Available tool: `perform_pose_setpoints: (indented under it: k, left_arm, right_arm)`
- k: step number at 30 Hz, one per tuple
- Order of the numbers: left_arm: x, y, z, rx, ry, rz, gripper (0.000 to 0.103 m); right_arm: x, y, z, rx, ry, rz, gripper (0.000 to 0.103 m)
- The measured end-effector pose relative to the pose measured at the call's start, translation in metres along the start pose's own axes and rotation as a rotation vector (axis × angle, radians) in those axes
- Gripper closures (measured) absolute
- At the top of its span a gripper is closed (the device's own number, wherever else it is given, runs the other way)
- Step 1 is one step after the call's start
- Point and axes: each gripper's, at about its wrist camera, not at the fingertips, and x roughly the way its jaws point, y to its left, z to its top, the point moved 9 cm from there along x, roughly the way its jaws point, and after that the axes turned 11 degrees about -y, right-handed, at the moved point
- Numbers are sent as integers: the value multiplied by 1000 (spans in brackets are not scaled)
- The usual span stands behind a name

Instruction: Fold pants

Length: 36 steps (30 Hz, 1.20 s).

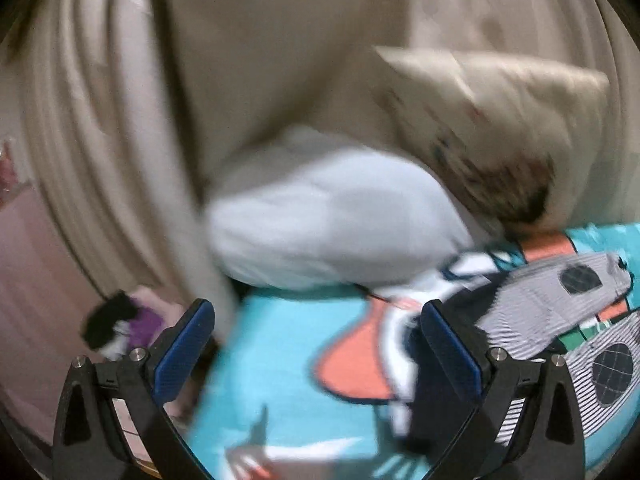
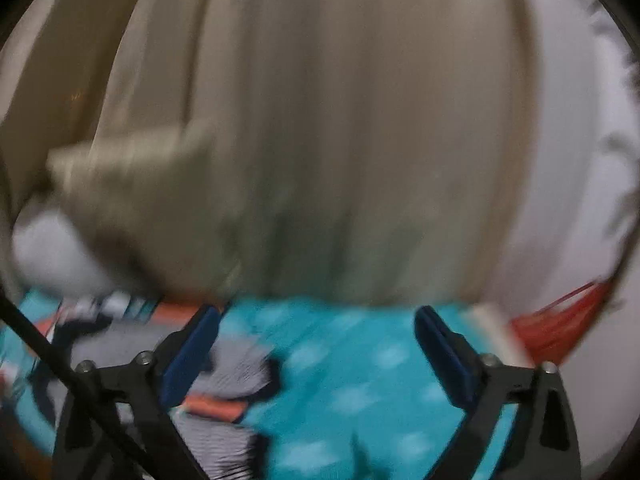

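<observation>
Left wrist view, heavily blurred: the left gripper (image 1: 316, 344) has its blue-padded fingers (image 1: 182, 354) spread wide with nothing between them, released. Below and beyond them lies a turquoise bedsheet (image 1: 280, 332) printed with a cartoon figure in orange, white and black. On the right side of the sheet, just past the right-hand finger, lies a grey-and-white striped garment (image 1: 560, 300) with dark round checked patches (most likely the pants, though the blur leaves its shape unclear). Farther off, a white pillow (image 1: 320, 232) sits on the sheet, and a cream cushion (image 1: 492, 128) with a smudged dark print leans behind it to the right. Beige curtains (image 1: 100, 120) fill the far background, and a small black-and-purple object (image 1: 120, 320) shows at the near left.

Right wrist view, also smeared: the right gripper (image 2: 316, 352) is likewise spread apart and holding nothing. The striped garment (image 2: 224, 364) lies on the turquoise sheet (image 2: 360, 380) at the near left, under and beside the left-hand finger (image 2: 188, 360). A thin dark cable (image 2: 48, 356) crosses the near left corner. The curtain (image 2: 320, 140) hangs across the far side, the white pillow (image 2: 52, 256) sits at far left, and something red (image 2: 560, 320) shows at the right.
</observation>
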Motion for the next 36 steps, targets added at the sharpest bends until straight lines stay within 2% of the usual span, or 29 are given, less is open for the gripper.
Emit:
perform_pose_setpoints:
  k: [2,5,10,15,20,25,27,31,36]
  left_arm:
    - [17,-36,-12,17,37,-23,0]
    - [27,-56,-13,57,41,-30,0]
    - [47,-67,-20,94,49,-34,0]
    - [76,-71,-31,76,115,-85,0]
    - [103,-79,-32,7,193,-240,0]
    - [127,-99,-34,43,240,-368,1]
    - [135,-105,-35,51,250,-389,1]
    - [142,-109,-33,67,245,-382,1]
    - [150,-130,-34,68,260,-433,1]
  right_arm:
    - [34,21,-32,6,76,53,8]
    - [75,51,-76,8,173,113,11]
    - [102,69,-101,24,215,148,11]
    - [123,72,-107,0,246,171,13]
    - [143,70,-104,1,291,197,16]
    - [171,71,-97,-25,336,266,19]
    - [181,70,-95,-39,341,261,20]
    - [192,65,-89,-40,342,241,20]
    - [200,65,-88,-58,351,241,20]
